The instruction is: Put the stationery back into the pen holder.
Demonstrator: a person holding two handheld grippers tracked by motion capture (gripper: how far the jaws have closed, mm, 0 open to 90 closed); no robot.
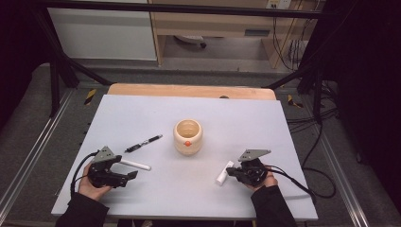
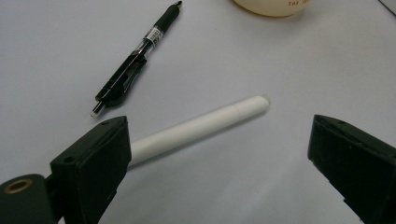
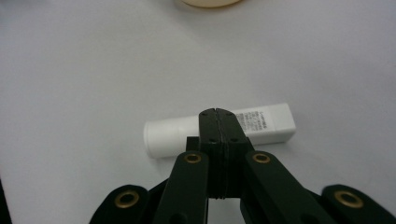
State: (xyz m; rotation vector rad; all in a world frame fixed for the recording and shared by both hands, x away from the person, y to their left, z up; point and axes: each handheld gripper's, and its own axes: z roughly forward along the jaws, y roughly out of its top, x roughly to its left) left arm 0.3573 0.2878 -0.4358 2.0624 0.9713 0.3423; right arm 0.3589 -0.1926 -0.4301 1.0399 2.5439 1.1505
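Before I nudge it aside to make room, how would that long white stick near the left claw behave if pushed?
The white stick looks like a smooth, round, rigid cylinder lying flat on the table, so it would probably roll rather than slide if pushed from the side. It seems slim and likely light. The open left claw could straddle it, but the smooth surface might slip.

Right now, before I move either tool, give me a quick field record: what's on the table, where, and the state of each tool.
surface: pale grey table
centre: cream jar, open top, upright
left of jar: black pen, lying flat
near left tool: white cylinder, lying flat, apart from pen
near right tool: white tube, lying flat
left tool: jaws wide apart, holding nothing
right tool: jaws closed together, in front of the tube, not gripping it
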